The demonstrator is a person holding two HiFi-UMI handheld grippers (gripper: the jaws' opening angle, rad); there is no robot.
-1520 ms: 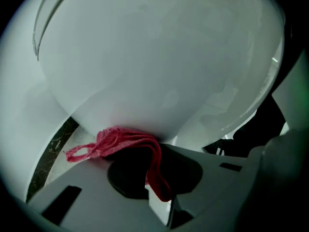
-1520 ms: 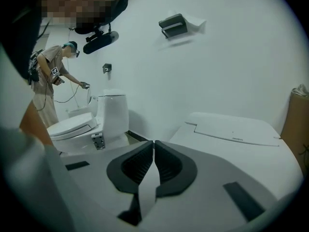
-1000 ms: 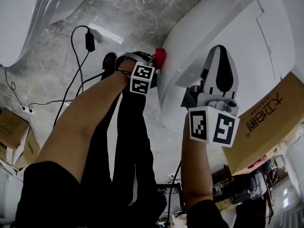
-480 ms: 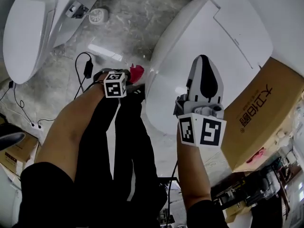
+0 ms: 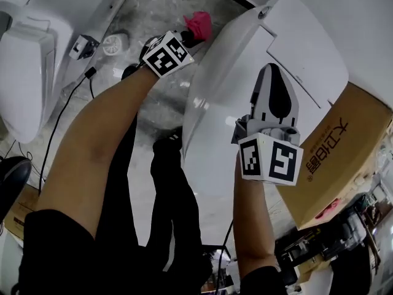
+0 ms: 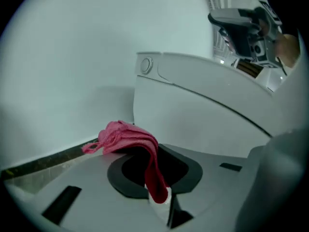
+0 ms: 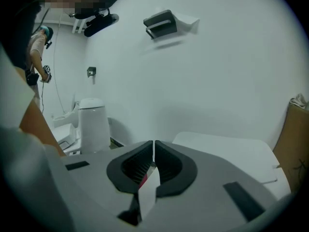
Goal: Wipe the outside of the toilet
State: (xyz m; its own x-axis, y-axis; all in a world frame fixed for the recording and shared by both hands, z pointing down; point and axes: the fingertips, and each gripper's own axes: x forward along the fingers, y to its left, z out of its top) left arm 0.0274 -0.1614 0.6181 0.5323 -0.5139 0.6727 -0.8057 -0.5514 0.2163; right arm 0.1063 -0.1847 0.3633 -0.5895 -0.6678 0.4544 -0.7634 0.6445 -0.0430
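The white toilet [image 5: 245, 66] fills the upper right of the head view, lid down. My left gripper [image 5: 191, 34] reaches to its far left side, near the back, shut on a pink cloth [image 5: 198, 24]. In the left gripper view the pink cloth [image 6: 129, 138] hangs over the shut jaws, close to the toilet's tank [image 6: 193, 105] with its round flush button [image 6: 146, 65]. My right gripper [image 5: 275, 72] hovers over the lid [image 7: 227, 149], shut and holding nothing; its jaws meet in the right gripper view [image 7: 153, 149].
A cardboard box [image 5: 334, 155] stands right of the toilet. Another white toilet [image 5: 24, 54] sits at the left, with a cable [image 5: 64, 112] and a small wheel [image 5: 114, 42] on the marble floor. A second toilet [image 7: 94, 122] and a person [image 7: 36, 47] show far off.
My left gripper has carried the pink cloth upward and away, along the toilet's left side toward the tank. The right gripper has stayed over the lid.
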